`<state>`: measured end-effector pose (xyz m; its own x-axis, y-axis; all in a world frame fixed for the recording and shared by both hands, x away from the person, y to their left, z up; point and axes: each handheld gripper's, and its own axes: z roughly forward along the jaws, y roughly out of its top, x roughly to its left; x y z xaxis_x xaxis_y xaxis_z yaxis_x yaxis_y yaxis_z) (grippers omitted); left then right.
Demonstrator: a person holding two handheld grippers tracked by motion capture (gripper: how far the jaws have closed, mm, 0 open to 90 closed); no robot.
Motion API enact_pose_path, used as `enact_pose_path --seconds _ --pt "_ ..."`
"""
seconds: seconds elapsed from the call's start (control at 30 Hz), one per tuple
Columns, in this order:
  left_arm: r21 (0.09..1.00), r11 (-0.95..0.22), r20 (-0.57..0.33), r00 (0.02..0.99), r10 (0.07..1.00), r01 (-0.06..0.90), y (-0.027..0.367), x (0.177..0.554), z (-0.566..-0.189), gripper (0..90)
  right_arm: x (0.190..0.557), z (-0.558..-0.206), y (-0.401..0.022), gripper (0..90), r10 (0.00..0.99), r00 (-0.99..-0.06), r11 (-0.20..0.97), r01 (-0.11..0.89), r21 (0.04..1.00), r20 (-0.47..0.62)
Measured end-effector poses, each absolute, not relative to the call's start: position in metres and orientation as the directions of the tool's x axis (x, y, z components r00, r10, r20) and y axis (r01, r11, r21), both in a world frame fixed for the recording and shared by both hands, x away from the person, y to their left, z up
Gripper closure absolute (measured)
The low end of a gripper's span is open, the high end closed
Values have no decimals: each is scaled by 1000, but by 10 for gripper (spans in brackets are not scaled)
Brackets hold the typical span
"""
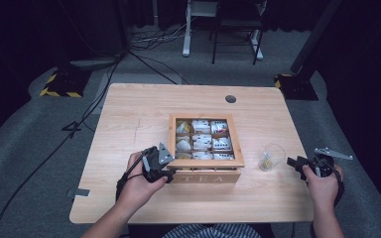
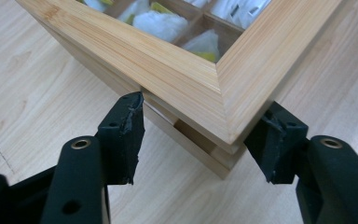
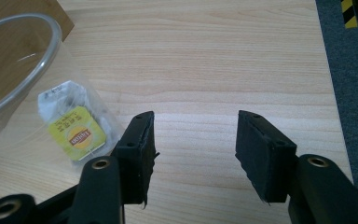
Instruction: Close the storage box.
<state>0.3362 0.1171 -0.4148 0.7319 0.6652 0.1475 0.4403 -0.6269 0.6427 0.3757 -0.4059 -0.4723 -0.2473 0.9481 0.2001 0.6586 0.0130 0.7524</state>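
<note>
Wooden table (image 1: 129,124), light grain, with a round cable hole (image 1: 230,98) toward its far edge at about 12 o'clock.

Wooden tea box (image 1: 206,171) sits at table centre, "TEA" lettered on its near face. Framed window lid (image 1: 204,162) lies over it; through the pane a grid of compartments holding white tea bag packets (image 1: 202,141), some with yellow showing.

Left gripper (image 1: 155,166): held in the person's left hand (image 1: 138,182) at the box's near-left corner, roughly 9 o'clock of the box front. In the left gripper view the jaws are spread wide and straddle the mitred corner of the lid frame (image 2: 200,79), one black pad (image 2: 123,135) on each side. The left pad's tip meets the underside edge of the frame; the right pad sits just under the other side of the corner. The jaws are not pressed together on anything. A slim gap shows between lid and box body at this corner.

Right gripper (image 1: 297,162): held in the right hand (image 1: 322,186) at the table's right edge, about 3 o'clock from the box. Jaws wide apart, nothing between them; bare table between the pads in the right gripper view.

Clear glass cup (image 1: 271,156) stands between box and right gripper, just beside the box's right end, apart from it. Inside: one tea bag (image 3: 77,132) with a yellow tag, lying against the wall. In the right gripper view the cup sits at 10 o'clock from the jaws, close to the left pad; contact cannot be told.

Grey carpet (image 1: 30,148) around the table; cables (image 1: 94,99) run across it at the left.
</note>
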Motion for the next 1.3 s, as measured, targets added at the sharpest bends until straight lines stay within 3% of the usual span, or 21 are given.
enact_pose_path --seconds 0.8,1.0,1.3 --pt "574 -674 138 756 640 466 112 334 -422 371 378 -474 -402 474 945 -262 27 664 747 198" --pt "653 -622 97 767 634 431 126 328 -410 343 382 -474 -401 452 945 -264 33 664 747 193" --pt "735 -514 111 670 734 442 173 326 -400 287 395 -477 -396 419 945 -299 95 644 759 135"
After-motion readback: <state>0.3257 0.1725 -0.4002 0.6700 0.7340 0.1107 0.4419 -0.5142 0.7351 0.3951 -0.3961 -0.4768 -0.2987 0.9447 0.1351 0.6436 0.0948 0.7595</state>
